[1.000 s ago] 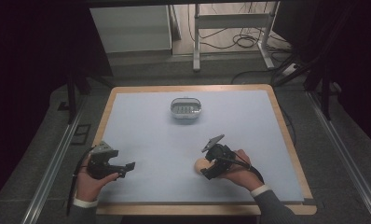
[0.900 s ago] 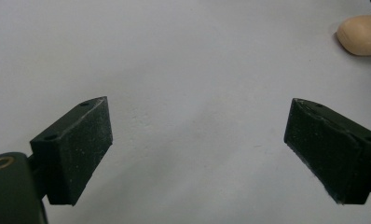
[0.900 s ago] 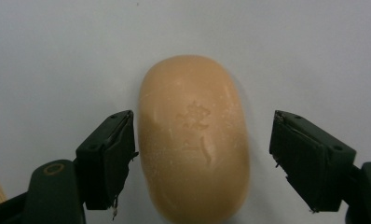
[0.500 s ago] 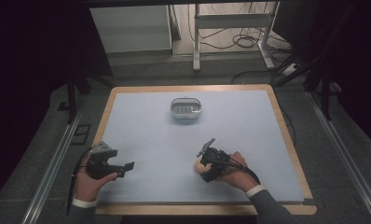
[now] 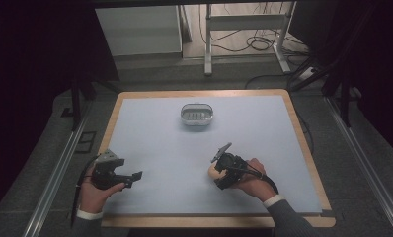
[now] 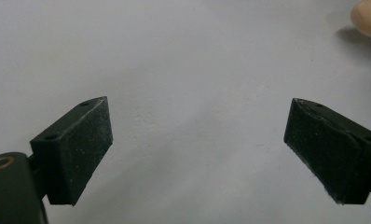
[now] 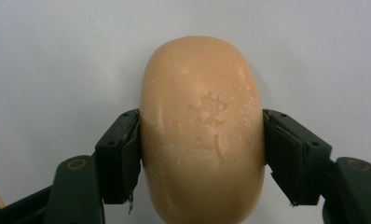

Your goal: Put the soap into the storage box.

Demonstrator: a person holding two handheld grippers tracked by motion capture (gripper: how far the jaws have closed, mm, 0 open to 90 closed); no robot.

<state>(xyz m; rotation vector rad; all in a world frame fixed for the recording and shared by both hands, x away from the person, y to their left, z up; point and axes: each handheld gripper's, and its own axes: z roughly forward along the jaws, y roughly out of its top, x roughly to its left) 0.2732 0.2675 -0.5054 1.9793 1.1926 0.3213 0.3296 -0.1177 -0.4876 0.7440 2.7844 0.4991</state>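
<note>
Wide open pale blue table top [image 5: 263, 128] between the hands and the far edge, with one obstacle: a small oval clear plastic dish [image 5: 197, 115] sitting mid-table toward the back. The rounded peach-coloured soap bar [image 7: 202, 130] fills the right gripper [image 5: 215, 174] jaw gap; the left gripper [image 5: 135, 177] jaws stand wide, bare surface between.

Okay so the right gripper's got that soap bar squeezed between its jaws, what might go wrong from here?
1. The soap bar is rounded and smooth, held only at its sides by the right gripper, so it may slip out.
2. The soap dish sits apart at the table's far side; a drop on the way seems possible.
3. Hard squeezing might dent the soap.
</note>
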